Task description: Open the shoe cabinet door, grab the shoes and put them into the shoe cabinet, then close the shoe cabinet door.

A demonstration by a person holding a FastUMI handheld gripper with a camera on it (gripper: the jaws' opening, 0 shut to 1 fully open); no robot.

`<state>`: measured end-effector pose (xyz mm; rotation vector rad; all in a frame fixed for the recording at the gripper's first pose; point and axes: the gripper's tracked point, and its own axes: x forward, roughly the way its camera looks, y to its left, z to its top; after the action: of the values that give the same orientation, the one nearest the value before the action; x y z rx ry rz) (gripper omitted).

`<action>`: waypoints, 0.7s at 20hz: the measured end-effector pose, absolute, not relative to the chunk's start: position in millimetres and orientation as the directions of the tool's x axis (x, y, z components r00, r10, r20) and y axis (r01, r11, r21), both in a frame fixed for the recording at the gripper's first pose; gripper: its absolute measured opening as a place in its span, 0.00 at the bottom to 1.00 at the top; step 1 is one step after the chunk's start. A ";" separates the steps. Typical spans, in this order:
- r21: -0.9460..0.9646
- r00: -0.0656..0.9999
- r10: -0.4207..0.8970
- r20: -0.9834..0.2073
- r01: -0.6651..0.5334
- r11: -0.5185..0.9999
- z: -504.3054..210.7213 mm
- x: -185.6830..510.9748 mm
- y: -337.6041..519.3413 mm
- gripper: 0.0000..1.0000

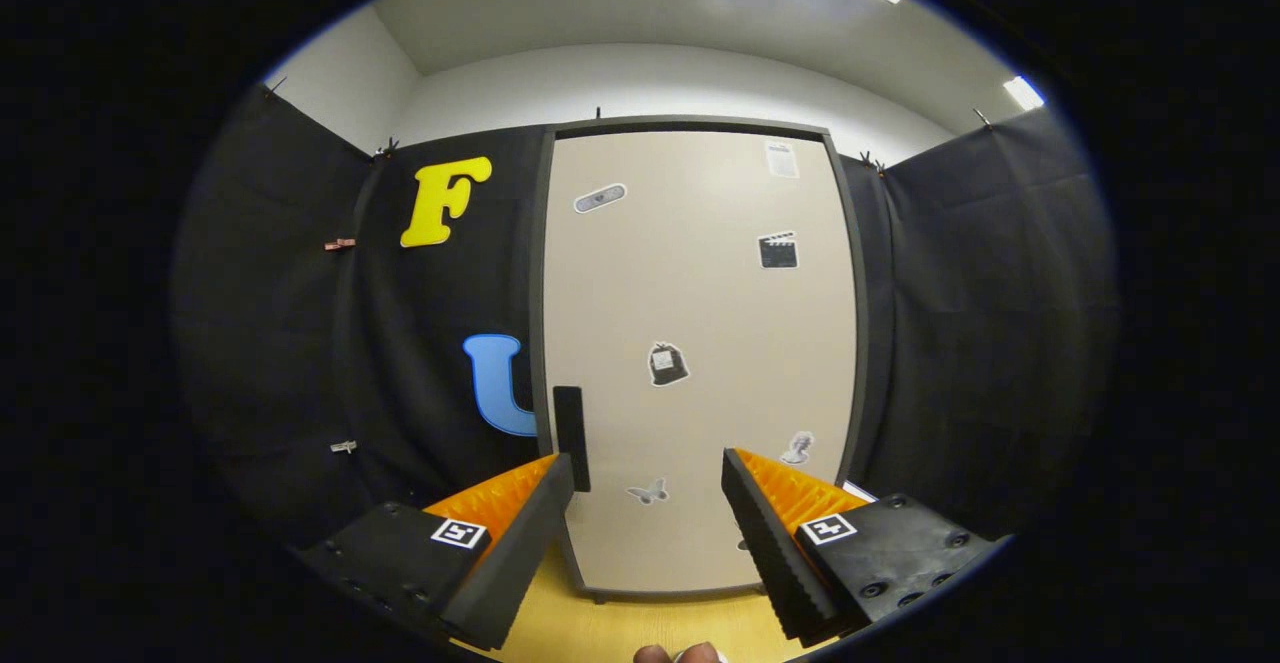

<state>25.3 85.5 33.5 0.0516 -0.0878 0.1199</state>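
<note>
The shoe cabinet (700,273) stands straight ahead, tall and beige with a dark frame, and its door is closed. Several small stickers dot the door. A dark vertical handle (571,437) sits on the door's left edge, just above and beside my left fingertip. My gripper (648,473) is open, with nothing between its fingers, and the lower part of the door shows through the gap.
Black cloth walls flank the cabinet on both sides. A light wooden floor (620,623) runs from the cabinet's base toward me. A person's fingertips (680,654) peek in below the fingers.
</note>
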 end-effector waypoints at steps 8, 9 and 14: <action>0.014 0.986 0.135 0.099 -0.137 0.990 18.0 94.8 146.5 0.98; 0.020 0.986 0.136 0.097 -0.139 0.990 14.0 105.6 152.3 0.98; 0.033 0.992 0.090 0.084 -0.093 0.995 -6.1 157.3 161.5 0.96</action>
<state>157.3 161.5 -6.1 0.0372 -0.0826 0.0917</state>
